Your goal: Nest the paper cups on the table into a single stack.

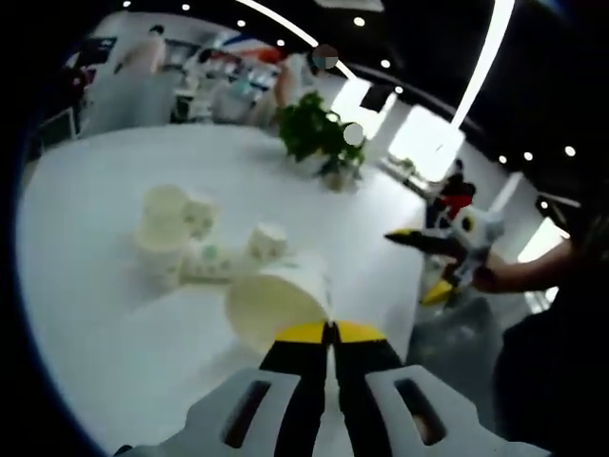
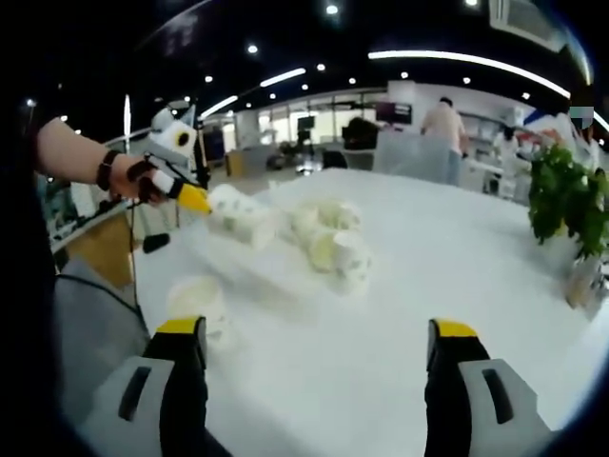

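As seen in the left gripper view, going from the left: on the white surface [image 1: 114, 314] a cluster of paper cups [image 1: 181, 238], some upright and some lying on the side, one small cup [image 1: 268, 241] standing at its right end. Nearer, a single large cup [image 1: 271, 309] tipped over, mouth toward the camera, its rim pinched by the left claw [image 1: 330, 332], both yellow tips pressed together on it. Further right, above the surface edge, the right claw [image 1: 423, 262], held by a hand [image 1: 490, 276], jaws spread, well apart from all cups. Behind, near the far edge, a green plant [image 1: 319, 133].

In the right gripper view, at the far left, the left claw [image 2: 195, 200] in a hand [image 2: 133, 176] with a dark wristband, its yellow tip touching the tilted cup [image 2: 233, 214]. Below, one upright cup [image 2: 197, 300] just beside the left jaw of the right claw [image 2: 317, 335]. In the middle, the same cluster of cups [image 2: 328, 238], well beyond the tips. Jaws of the right claw wide spread, holding nothing, bare surface [image 2: 409, 286] between them. At the right edge, the plant [image 2: 569, 205]. Not possible to count the cups exactly, because of blur.
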